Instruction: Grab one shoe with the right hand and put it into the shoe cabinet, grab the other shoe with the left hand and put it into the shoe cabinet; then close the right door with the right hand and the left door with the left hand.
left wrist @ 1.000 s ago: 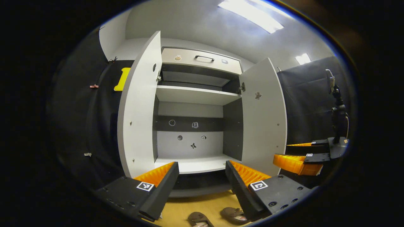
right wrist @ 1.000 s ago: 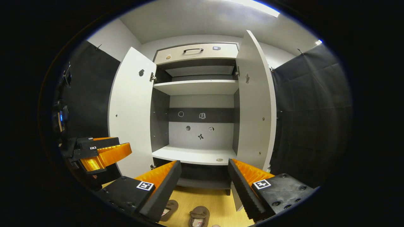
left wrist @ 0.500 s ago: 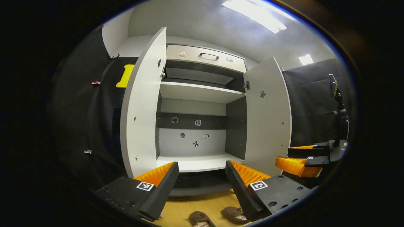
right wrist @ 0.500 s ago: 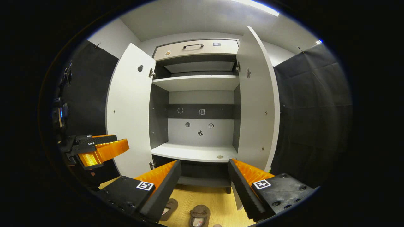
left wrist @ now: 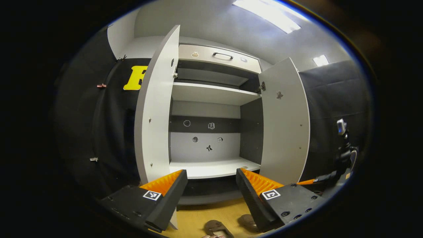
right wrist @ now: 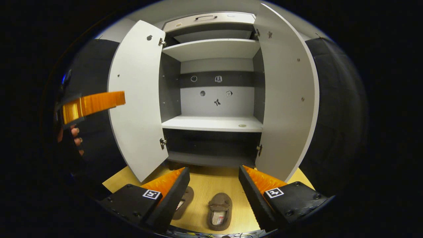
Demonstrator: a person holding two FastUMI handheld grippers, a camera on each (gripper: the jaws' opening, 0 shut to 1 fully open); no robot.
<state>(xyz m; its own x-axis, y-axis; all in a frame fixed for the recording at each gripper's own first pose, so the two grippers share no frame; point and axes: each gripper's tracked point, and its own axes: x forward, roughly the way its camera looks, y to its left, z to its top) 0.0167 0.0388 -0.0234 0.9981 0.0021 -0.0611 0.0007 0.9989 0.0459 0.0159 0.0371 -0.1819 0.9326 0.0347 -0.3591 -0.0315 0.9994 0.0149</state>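
We see the shoe cabinet (right wrist: 211, 99) with left door (right wrist: 137, 96) and right door (right wrist: 286, 96) both swung wide, flanking a clear passage to the lower shelf (right wrist: 211, 123), which carries only a small disc near its right front edge. On the floor (right wrist: 205, 180) before the cabinet lie two shoes: the right shoe (right wrist: 219, 211) between the open jaws of the right gripper (right wrist: 214, 185), the left shoe (right wrist: 183, 206) partly behind its left finger.

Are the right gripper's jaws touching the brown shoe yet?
Apart. In the right gripper view, the shoe lies on the floor between the wide-open jaws of the right gripper, with bare floor showing on both sides of it.
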